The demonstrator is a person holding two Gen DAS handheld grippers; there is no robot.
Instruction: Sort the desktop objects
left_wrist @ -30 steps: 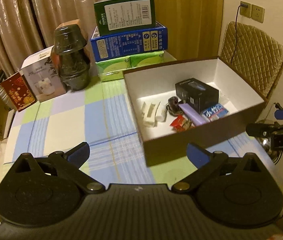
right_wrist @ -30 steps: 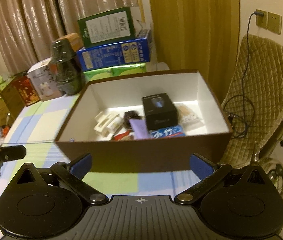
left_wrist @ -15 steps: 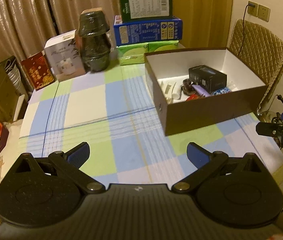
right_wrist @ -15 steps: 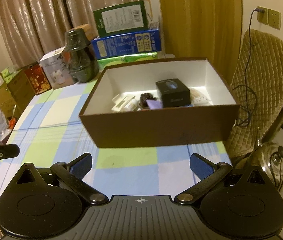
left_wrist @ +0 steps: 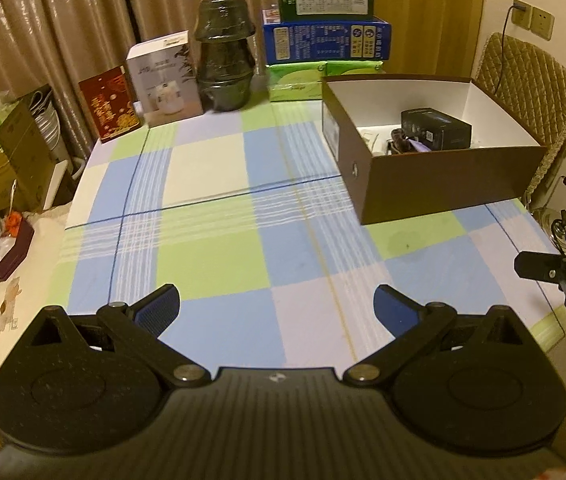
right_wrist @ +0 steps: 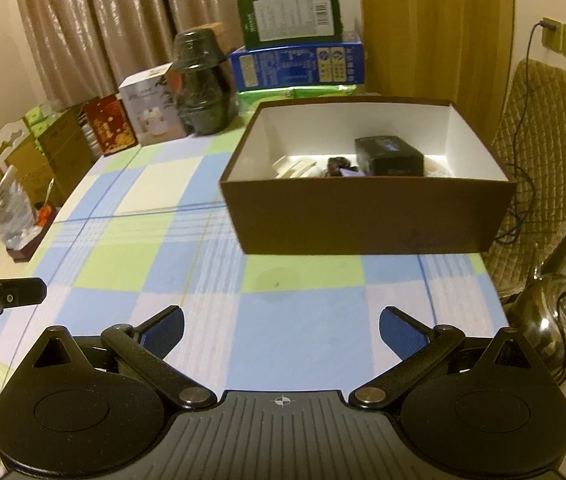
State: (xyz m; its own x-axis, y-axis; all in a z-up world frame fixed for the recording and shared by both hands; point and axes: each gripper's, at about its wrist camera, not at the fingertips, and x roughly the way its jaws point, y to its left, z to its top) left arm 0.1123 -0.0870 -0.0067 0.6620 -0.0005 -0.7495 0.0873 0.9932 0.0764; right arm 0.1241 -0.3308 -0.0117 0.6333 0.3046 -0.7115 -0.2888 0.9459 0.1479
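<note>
Sitting in the brown cardboard box [right_wrist: 367, 216] at the tabletop's far right corner, small items seem sorted; both tongs [left_wrist: 277, 306] [right_wrist: 281, 330] gape empty.

A brown box [right_wrist: 367, 216] with white inside is placed on the table. A black carton [right_wrist: 389, 155], white clips [right_wrist: 293, 168] and small items are kept in it.
</note>
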